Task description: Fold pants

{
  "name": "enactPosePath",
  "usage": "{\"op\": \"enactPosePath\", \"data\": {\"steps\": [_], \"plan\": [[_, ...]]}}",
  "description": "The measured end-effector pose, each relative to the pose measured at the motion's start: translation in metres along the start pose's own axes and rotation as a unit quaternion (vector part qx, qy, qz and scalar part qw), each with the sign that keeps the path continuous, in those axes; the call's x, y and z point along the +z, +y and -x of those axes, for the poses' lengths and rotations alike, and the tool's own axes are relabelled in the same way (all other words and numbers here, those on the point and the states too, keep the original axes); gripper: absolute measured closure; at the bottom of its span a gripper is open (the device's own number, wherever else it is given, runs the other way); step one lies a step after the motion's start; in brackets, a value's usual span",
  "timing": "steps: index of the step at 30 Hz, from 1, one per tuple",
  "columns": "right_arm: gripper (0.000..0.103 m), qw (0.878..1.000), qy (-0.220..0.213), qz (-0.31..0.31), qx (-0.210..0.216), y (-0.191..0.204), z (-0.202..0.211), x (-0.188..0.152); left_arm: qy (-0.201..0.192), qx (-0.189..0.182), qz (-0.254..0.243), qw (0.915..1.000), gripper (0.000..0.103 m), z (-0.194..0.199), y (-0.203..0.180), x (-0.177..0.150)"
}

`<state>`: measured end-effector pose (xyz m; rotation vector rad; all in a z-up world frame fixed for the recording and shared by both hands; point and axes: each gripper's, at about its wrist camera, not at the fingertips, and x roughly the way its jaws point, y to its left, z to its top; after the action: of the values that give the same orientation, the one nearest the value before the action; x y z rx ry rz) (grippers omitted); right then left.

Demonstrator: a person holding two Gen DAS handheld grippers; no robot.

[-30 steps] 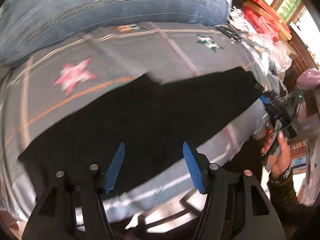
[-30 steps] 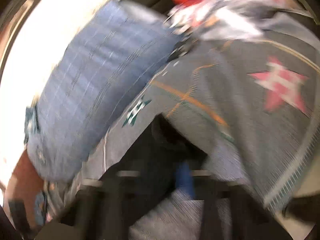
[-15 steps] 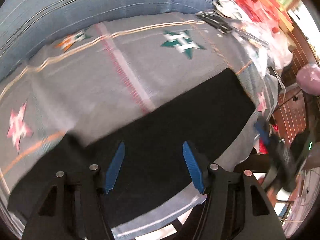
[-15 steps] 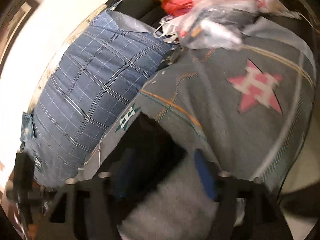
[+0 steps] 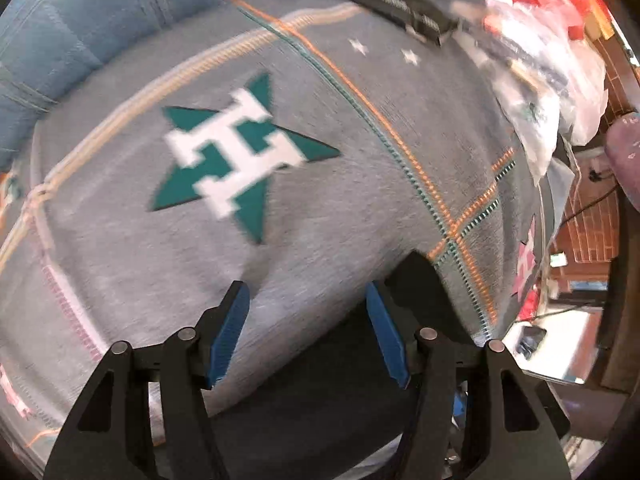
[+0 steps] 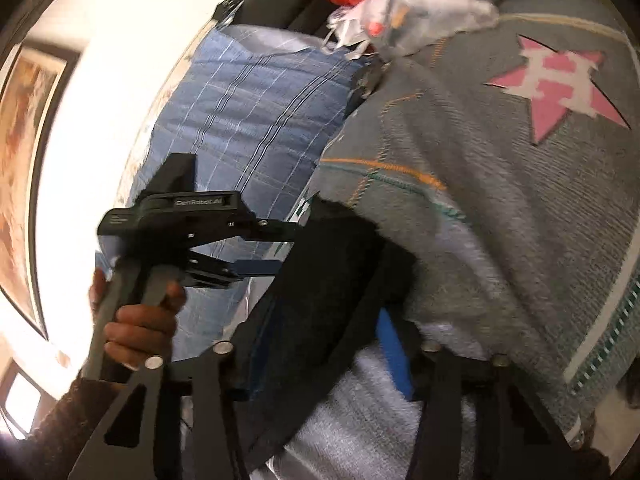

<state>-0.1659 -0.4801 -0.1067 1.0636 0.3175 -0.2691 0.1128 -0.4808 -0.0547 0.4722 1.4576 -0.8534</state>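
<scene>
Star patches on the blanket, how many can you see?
3: a green star mid-blanket, a pink star at upper right in the right wrist view, part of another pink star at the blanket's right edge. Others may be hidden.

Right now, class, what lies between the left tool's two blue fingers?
In the left wrist view, the left tool frames grey blanket, with the black pants' edge lower down. Its jaws are opening, gripping nothing.

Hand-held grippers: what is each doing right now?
Left hand-held gripper: opening, nothing between its pads.
Right hand-held gripper: closing around the black pants.

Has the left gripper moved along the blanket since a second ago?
Yes. The left gripper went from over the black pants, past the pink star, to beside the green star.
</scene>
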Motion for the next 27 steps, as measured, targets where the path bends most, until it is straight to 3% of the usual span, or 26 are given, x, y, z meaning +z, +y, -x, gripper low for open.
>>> {"op": "enactPosePath", "data": {"steps": [2, 7, 10, 12, 16, 17, 18, 19, 20, 21, 27], "plan": [[0.061, 1.000, -0.002, -0.010, 0.005, -0.004, 0.000, 0.001, -0.005, -0.003, -0.041, 0.9992, 0.029, 0.000, -0.017, 0.002], [0.059, 1.000, -0.003, 0.006, 0.000, 0.001, 0.000, -0.002, 0.042, -0.040, -0.133, 0.9894, 0.025, -0.010, -0.057, -0.014], [0.059, 1.000, -0.005, 0.005, 0.002, 0.001, 0.001, -0.003, 0.048, -0.035, -0.167, 0.9841, 0.021, -0.012, -0.071, -0.026], [0.059, 1.000, -0.006, 0.006, 0.002, 0.001, 0.000, -0.002, 0.046, -0.035, -0.170, 0.9837, 0.021, -0.011, -0.073, -0.028], [0.060, 1.000, -0.010, 0.016, -0.005, 0.004, -0.001, -0.004, 0.035, -0.066, -0.130, 0.9887, 0.022, -0.010, -0.068, -0.028], [0.064, 1.000, -0.010, 0.018, -0.007, 0.005, -0.002, -0.003, 0.030, -0.061, -0.128, 0.9895, 0.030, -0.011, -0.068, -0.028], [0.073, 1.000, -0.007, 0.022, -0.009, 0.006, -0.004, -0.002, 0.021, -0.050, -0.129, 0.9901, 0.046, -0.009, -0.067, -0.030], [0.079, 1.000, -0.001, 0.023, -0.010, 0.006, -0.006, -0.002, 0.015, -0.038, -0.127, 0.9911, 0.055, -0.010, -0.066, -0.031], [0.086, 1.000, 0.005, 0.024, -0.013, 0.007, -0.009, -0.001, 0.013, -0.038, -0.117, 0.9923, 0.072, -0.009, -0.063, -0.032], [0.088, 0.999, 0.004, 0.029, -0.015, 0.009, -0.009, 0.000, 0.014, -0.047, -0.108, 0.9929, 0.083, -0.007, -0.061, -0.031], [0.090, 0.994, -0.001, 0.109, -0.029, 0.044, 0.002, -0.001, -0.023, -0.104, -0.072, 0.9917, 0.086, 0.025, -0.039, -0.042]]}}
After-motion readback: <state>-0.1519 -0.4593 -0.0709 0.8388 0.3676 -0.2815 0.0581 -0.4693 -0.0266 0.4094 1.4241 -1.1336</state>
